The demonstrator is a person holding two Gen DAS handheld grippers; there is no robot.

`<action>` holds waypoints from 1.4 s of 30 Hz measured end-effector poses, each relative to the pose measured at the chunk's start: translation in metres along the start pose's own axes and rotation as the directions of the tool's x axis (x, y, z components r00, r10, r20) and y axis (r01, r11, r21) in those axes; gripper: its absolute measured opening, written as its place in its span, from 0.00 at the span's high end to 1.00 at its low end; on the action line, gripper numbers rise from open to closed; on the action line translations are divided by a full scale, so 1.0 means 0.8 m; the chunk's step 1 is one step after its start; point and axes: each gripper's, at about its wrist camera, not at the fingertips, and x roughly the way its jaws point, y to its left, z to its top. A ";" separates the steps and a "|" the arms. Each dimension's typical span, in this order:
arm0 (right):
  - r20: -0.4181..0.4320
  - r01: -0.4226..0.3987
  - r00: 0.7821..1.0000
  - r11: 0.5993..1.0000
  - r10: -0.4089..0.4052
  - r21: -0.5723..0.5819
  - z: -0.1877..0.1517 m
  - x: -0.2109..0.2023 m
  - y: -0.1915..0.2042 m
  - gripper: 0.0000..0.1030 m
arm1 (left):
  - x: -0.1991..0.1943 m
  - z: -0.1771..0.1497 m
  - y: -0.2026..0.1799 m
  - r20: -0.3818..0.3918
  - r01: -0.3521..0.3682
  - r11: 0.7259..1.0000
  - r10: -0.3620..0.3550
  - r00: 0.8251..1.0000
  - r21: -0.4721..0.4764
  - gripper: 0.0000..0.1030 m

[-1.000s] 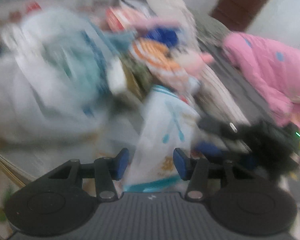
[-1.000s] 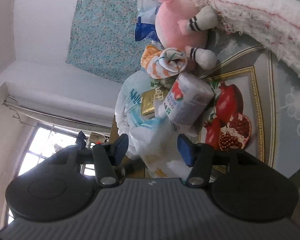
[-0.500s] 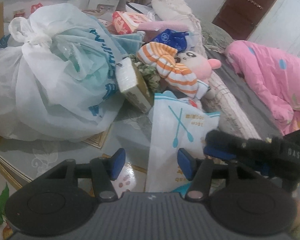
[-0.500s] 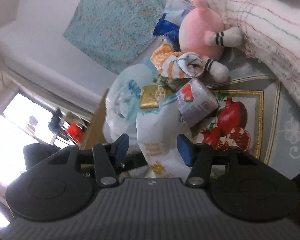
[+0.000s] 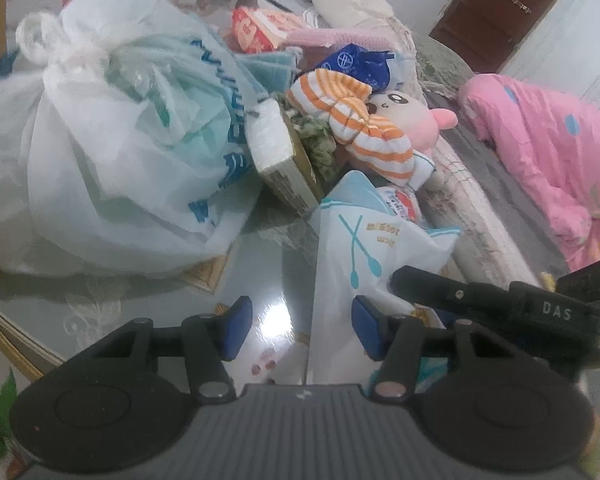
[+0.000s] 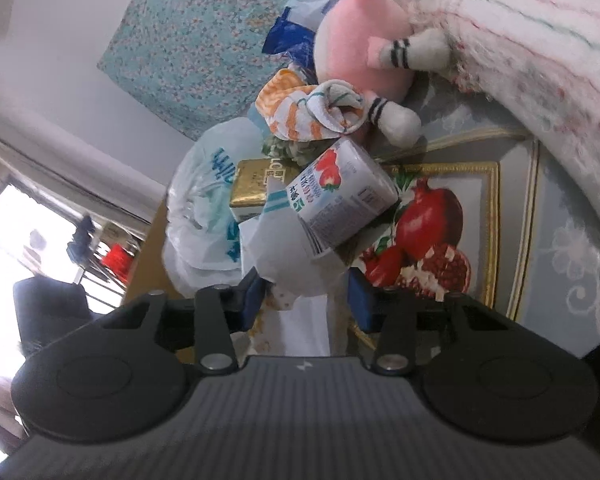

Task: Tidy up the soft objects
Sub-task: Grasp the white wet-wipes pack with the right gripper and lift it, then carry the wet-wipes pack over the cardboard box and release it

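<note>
The left gripper (image 5: 296, 328) is spread, its jaws closing slightly; a white cotton-swab packet (image 5: 364, 256) lies against its right pad, the left pad clear. The right gripper (image 6: 304, 300) has just been closing around the same packet (image 6: 296, 264), pads at its sides. Beyond the packet sit a tissue pack (image 6: 344, 196), a striped sock (image 5: 364, 128), a pink plush toy (image 6: 360, 36) and a tied plastic bag (image 5: 112, 140).
</note>
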 end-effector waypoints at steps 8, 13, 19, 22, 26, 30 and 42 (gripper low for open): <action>0.038 -0.049 0.998 0.996 0.046 0.079 -0.007 -0.028 -0.012 0.42 | -0.019 -0.013 0.004 0.029 0.081 0.997 -0.080 0.996 -0.011 0.35; 0.066 -0.058 0.996 0.994 0.052 0.092 -0.002 -0.038 -0.017 0.40 | -0.022 -0.017 -0.007 0.005 0.145 0.989 -0.145 0.989 0.017 0.27; 0.026 -0.015 1.000 0.998 0.013 0.060 -0.007 -0.033 -0.013 0.40 | 0.002 -0.033 -0.052 -0.075 0.093 0.982 -0.081 0.994 0.167 0.27; 0.024 -0.012 1.000 0.998 0.011 0.064 -0.011 -0.032 -0.016 0.43 | 0.017 -0.036 -0.065 -0.091 0.073 0.978 -0.056 0.994 0.196 0.28; 0.011 -0.014 1.000 0.997 0.013 0.080 -0.017 -0.027 -0.021 0.60 | 0.023 -0.036 -0.071 -0.074 0.094 0.977 -0.081 0.994 0.190 0.29; 0.019 -0.040 0.999 0.993 0.038 0.110 -0.023 -0.027 -0.024 0.61 | 0.014 -0.040 -0.072 -0.053 0.101 0.980 -0.093 0.994 0.171 0.34; -0.066 -0.218 0.974 0.976 0.215 -0.032 -0.003 0.002 0.099 0.61 | -0.138 -0.026 -0.056 0.185 -0.077 0.979 0.042 0.982 0.189 0.34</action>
